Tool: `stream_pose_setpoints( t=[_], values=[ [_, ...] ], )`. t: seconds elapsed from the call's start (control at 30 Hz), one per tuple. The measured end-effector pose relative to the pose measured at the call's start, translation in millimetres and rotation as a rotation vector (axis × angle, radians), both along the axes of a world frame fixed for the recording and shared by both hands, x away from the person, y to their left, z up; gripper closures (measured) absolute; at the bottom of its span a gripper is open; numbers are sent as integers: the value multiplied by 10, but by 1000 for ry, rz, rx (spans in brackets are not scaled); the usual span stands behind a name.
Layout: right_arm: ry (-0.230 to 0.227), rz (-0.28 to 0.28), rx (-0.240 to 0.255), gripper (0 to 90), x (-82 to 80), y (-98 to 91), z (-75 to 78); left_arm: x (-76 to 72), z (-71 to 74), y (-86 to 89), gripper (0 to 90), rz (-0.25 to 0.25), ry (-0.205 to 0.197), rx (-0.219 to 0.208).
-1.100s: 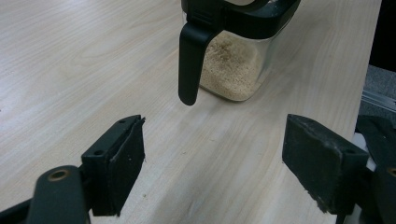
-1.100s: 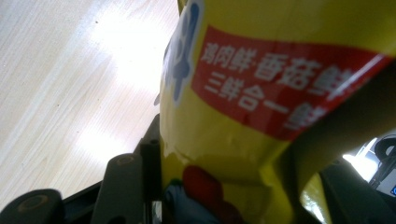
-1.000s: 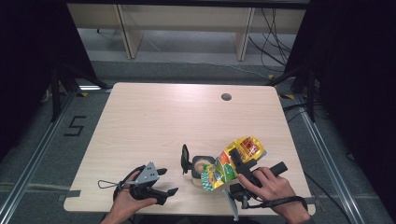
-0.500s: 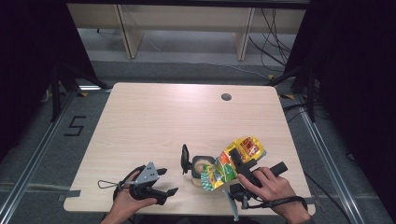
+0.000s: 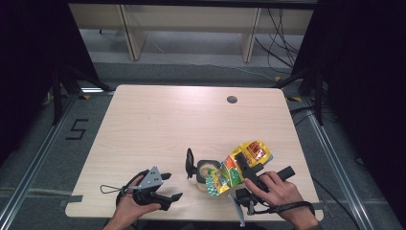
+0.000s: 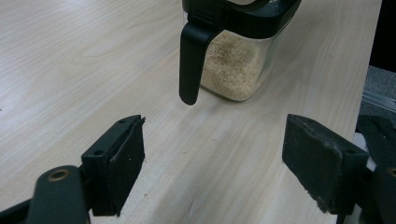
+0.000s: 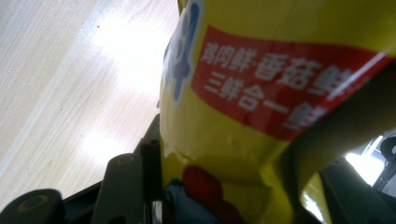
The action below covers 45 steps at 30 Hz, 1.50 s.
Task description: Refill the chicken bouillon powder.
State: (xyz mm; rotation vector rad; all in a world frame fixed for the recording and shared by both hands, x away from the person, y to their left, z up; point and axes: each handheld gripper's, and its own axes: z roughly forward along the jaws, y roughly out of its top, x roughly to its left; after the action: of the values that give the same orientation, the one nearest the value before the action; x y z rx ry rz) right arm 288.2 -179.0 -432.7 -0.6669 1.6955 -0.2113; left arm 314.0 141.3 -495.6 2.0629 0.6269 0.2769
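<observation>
Now pouring: right gripper (image 5: 238, 168) pinching the tilted yellow bag (image 5: 238, 166) over the open jar (image 5: 207, 171), left gripper (image 5: 168, 186) spread idle; next, tipping further.

Table (image 5: 158, 124): pale wood grain, smooth, faint sheen under the light.
Bag (image 5: 239, 165): glossy yellow printed plastic film, creased and crinkled.
Container (image 6: 236, 65): clear smooth plastic body, matt black plastic lid and flap.
Contents: fine, sandy beige granules.
Left claw (image 6: 215, 163): matt black plastic, rough-edged rubbery pads (image 6: 320, 161).

Yellow pouch (image 7: 261, 116) clamped in right gripper (image 7: 233, 186), above table (image 7: 60, 79).
</observation>
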Motion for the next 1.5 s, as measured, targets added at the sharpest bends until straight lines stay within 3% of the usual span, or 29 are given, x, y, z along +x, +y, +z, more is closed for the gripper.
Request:
stream_pose_setpoints(
  t=[0.17,0.2,0.27,0.33,0.37,0.4,0.43,0.47,0.53,0.57,0.6,0.67,0.73,0.8,0.83,0.9,0.97,1.0,1.13,1.2,1.27,1.33,1.37,1.47,1.5],
  values=[
    [-11,4,-5,503,-2,0,-3,7,6,13,206,-3,-2,23],
    [-12,-3,-1,503,-5,1,-16,-3,-1,6,207,12,14,15],
    [5,-10,-31,503,0,15,-12,-2,-2,7,207,11,10,17],
    [-7,9,-8,503,3,3,-22,-2,2,8,207,12,8,15],
    [-8,6,-11,503,3,3,-22,-2,0,-2,207,5,5,-4],
    [-5,1,-18,503,5,6,-20,3,1,4,207,0,-2,6],
    [3,-17,19,503,0,-18,-40,-2,-1,9,207,10,13,17],
    [9,-7,-8,503,6,-3,-17,-4,-1,8,207,13,15,15],
    [-6,-2,-5,503,6,-5,-23,-4,-1,-3,206,8,8,-2],
    [9,-9,-8,503,5,-4,-17,4,1,2,207,-2,-3,6],
    [1,-10,15,503,1,-7,-29,-12,-9,-7,207,16,17,-12],
    [0,-9,16,503,1,-5,-30,13,8,19,206,-8,-8,28],
    [0,-7,12,503,0,-3,-28,0,1,3,207,6,3,1],
    [-6,5,-6,503,3,-2,-25,10,5,16,207,-7,-4,25],
    [0,0,-13,503,6,2,-24,-4,-1,8,206,15,15,15],
    [3,1,-2,503,6,-5,-26,-3,0,1,206,9,7,0],
    [2,-13,18,503,0,-11,-37,10,6,18,207,-5,-2,25],
    [-1,-10,14,503,4,-11,-31,-3,-1,11,207,15,16,15],
    [1,-2,-5,503,7,-8,-13,2,1,7,207,3,0,12],
    [2,-4,2,503,6,-11,-15,-2,0,10,207,11,12,17],
    [5,-5,-2,503,8,-9,-16,12,7,18,206,-3,-8,25],
    [6,-4,-2,503,10,-10,-14,10,6,18,207,-5,-2,25],
    [5,-4,2,503,9,-12,-15,-3,-1,9,207,17,12,14],
    [9,-5,3,503,9,-15,-8,9,5,16,207,-4,-3,24],
    [7,-4,3,503,10,-15,-6,-3,-1,10,207,12,14,15]
  ],
)
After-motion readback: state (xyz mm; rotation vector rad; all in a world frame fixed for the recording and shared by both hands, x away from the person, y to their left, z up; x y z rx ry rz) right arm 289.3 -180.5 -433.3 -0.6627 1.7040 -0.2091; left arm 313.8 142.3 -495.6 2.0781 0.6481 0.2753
